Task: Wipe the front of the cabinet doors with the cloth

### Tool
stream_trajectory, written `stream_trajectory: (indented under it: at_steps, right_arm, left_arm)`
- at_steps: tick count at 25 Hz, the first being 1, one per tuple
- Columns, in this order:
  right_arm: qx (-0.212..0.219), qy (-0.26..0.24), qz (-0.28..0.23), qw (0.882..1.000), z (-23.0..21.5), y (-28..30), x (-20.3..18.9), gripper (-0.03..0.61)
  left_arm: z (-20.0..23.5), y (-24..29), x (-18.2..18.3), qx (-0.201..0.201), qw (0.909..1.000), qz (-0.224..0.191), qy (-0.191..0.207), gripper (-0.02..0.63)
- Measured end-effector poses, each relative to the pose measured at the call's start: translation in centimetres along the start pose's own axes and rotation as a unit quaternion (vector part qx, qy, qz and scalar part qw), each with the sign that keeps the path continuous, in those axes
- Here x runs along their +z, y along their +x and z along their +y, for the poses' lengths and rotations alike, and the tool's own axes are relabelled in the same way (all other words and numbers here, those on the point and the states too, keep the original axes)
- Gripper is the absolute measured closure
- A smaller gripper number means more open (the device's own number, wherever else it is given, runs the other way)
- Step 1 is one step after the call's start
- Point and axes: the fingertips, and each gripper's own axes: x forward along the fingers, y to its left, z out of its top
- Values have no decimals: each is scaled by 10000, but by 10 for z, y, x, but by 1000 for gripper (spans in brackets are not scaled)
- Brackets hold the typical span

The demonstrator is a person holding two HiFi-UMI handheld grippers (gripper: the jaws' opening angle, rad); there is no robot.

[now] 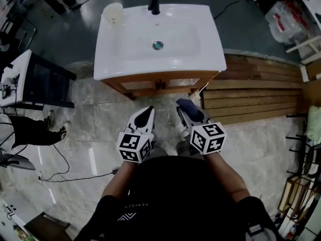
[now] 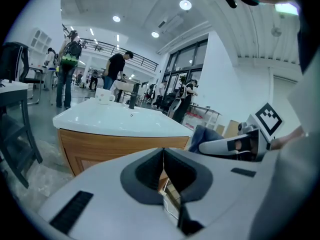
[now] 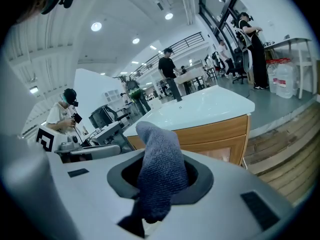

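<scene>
Head view: both grippers are held low, short of the cabinet. The cabinet doors (image 1: 159,84) show as a thin wooden strip under the white sink top (image 1: 130,64). The right gripper (image 1: 186,109) carries the dark cloth (image 1: 185,103). The left gripper (image 1: 148,112) is beside it, apart.

Left gripper view: jaws closed on each other, nothing between. The wooden front is ahead, untouched.

Right gripper view: jaws clamped on the cloth (image 3: 159,171), with a blue-grey fold standing past the tips. No contact with the doors yet. Judgement: lead with that free fold, press it flat to the wood and sweep panel by panel, keeping the hard tips off the finish.
</scene>
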Motion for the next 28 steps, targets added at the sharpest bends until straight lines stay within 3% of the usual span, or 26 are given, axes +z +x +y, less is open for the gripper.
stream_trajectory:
  at_steps: [16,28]
  right_arm:
    - [32,-183,-166,9997,19,-5,-4,471]
    - [59,-212,-154,9996,21,-5,-8,471]
  left_arm:
    - [-9,-15,6,-107,9996,-114,228,606]
    - [-8,-17,1,-42,9998,-99,137,606]
